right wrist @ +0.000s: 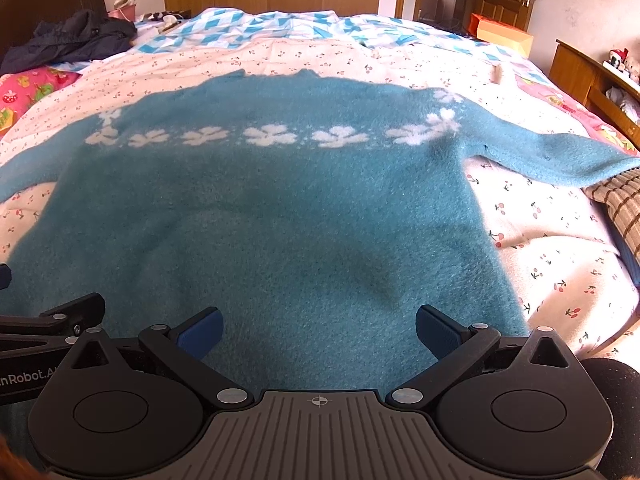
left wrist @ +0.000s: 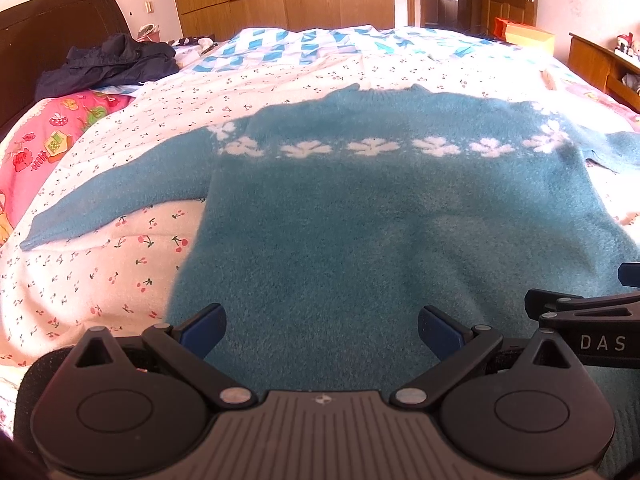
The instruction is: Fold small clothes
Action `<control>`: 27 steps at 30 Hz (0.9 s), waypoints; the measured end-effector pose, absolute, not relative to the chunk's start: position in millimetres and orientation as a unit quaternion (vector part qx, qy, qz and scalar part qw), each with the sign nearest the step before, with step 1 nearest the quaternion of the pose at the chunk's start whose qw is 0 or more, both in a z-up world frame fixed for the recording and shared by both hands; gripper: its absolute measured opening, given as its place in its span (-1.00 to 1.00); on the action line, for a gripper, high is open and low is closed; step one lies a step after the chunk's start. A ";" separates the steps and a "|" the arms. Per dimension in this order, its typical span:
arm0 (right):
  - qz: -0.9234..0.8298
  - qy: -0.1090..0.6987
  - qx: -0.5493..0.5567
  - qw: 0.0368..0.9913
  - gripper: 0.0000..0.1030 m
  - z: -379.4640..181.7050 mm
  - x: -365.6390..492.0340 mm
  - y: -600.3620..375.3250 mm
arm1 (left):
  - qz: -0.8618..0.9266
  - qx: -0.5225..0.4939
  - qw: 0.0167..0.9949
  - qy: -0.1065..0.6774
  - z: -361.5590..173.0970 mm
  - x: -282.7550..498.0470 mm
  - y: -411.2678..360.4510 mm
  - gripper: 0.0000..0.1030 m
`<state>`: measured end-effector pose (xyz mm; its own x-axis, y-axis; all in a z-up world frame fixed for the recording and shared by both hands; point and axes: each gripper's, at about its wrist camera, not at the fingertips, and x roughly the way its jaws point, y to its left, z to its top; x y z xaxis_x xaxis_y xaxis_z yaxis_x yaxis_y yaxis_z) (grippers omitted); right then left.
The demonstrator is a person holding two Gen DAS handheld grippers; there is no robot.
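A small teal fuzzy sweater [left wrist: 360, 216] [right wrist: 280, 216] with a row of white flowers across the chest lies flat on the bed, neck away from me, both sleeves spread out to the sides. My left gripper [left wrist: 320, 330] hovers open over the hem's left half, nothing between its blue pads. My right gripper [right wrist: 318, 328] is open too, above the hem's right half. Each gripper's black frame shows at the edge of the other's view. The left sleeve [left wrist: 100, 204] points left and the right sleeve [right wrist: 560, 156] points right.
The bed has a white cherry-print cover [left wrist: 100, 280] and a blue-and-white quilt [left wrist: 304, 48] farther back. A dark jacket [left wrist: 112, 64] lies near the headboard, a pink pillow [left wrist: 44, 148] at left, a brown checked cloth [right wrist: 624, 204] at right. Wardrobes and a door stand behind.
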<state>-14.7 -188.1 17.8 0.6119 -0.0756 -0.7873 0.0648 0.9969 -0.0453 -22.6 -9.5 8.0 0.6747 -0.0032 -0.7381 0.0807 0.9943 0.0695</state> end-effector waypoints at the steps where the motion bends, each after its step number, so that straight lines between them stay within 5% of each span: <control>1: -0.039 0.438 -0.006 0.898 0.99 18.0 -14.5 -188.1 | -0.023 0.048 0.914 0.402 8.3 -22.5 -9.6 1.00; 27: -0.028 0.420 0.009 0.907 0.99 25.8 -19.0 -190.1 | -0.003 0.082 0.913 0.399 16.7 -17.9 -17.1 1.00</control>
<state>-19.0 -190.1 25.8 0.6459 -0.0440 -0.7621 0.0589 0.9982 -0.0078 -17.9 -17.1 16.7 0.6819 0.0591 -0.7290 0.0716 0.9865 0.1470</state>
